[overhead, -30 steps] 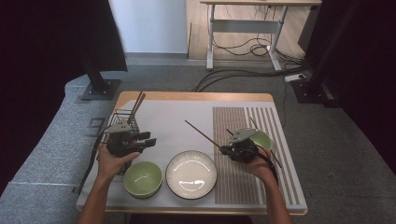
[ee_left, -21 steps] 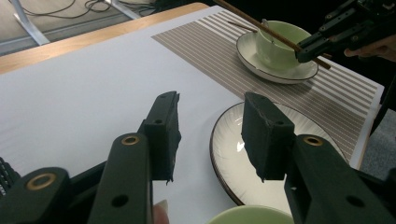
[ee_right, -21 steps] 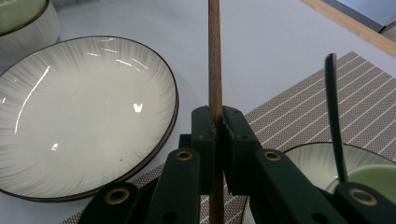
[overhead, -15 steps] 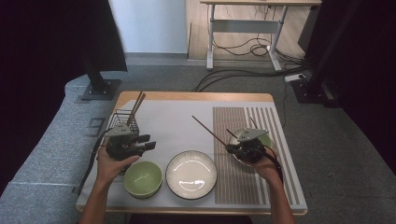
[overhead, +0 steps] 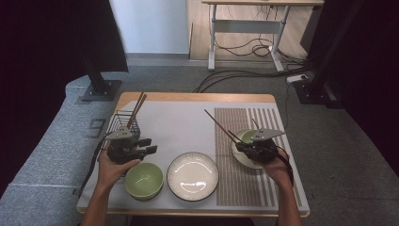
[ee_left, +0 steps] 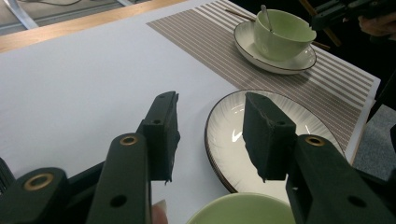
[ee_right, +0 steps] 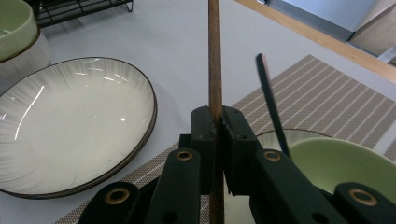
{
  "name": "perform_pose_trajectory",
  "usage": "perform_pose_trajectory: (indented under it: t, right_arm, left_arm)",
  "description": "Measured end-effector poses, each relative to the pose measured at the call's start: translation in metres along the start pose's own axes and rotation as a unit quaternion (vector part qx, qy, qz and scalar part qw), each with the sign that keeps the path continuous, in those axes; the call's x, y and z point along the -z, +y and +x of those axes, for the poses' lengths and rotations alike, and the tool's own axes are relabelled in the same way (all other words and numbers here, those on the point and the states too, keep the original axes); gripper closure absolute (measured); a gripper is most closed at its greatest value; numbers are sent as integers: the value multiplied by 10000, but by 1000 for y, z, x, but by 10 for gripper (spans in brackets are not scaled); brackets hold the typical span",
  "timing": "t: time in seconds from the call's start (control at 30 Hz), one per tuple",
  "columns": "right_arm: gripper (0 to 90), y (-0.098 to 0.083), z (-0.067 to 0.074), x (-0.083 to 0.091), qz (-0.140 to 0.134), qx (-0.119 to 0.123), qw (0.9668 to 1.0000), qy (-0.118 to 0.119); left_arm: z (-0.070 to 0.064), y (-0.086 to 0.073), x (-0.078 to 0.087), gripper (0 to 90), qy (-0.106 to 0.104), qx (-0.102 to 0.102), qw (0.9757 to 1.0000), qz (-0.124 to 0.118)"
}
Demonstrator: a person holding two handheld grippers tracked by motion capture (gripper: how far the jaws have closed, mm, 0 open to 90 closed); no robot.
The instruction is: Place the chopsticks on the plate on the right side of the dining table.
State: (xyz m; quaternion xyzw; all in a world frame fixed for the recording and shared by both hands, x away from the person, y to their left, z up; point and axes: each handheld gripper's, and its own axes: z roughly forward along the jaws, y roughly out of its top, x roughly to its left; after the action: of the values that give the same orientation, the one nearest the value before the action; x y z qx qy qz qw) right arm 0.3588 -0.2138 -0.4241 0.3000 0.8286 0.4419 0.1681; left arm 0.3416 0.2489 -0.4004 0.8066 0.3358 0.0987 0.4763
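Chopstick (ee_right: 214, 51) clamped upright between the right gripper's (ee_right: 218, 122) closed jaws, above the striped placemat (overhead: 244, 155), white ribbed plate (overhead: 192, 175) centre table, green bowl (overhead: 144, 180) beside it, left gripper (ee_left: 209, 135) hovering jaws apart, nothing between, small green bowl on saucer (ee_left: 279, 33) holding a spoon.

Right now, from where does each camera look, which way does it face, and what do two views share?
High view: above the person's side, facing forward and down on the table; forearms and both grippers show.
Left gripper view: on the left gripper, facing the white plate; open jaws show.
Right gripper view: on the right gripper, jaws shut on a chopstick.
Both gripper views share the white plate.
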Motion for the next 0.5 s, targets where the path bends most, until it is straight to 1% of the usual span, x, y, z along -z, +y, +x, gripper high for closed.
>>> perform_pose_trajectory:
  t: [0.1,0.27,0.4,0.5]
  right_arm:
    - [846,-2,-3,5,-6,-104,9999,-105]
    - [846,-7,-8,11,-62,-131,9997,-205]
    - [846,-12,-13,17,-72,-267,9992,-293]
    - [847,-14,-15,20,-55,-311,9989,-357]
  left_arm:
    - [0,0,1,554,5,-6,10000,4]
    - [0,0,5,548,-2,18,10000,-36]
    - [2,-1,5,545,-9,39,10000,9]
    - [2,-3,2,544,-5,44,10000,61]
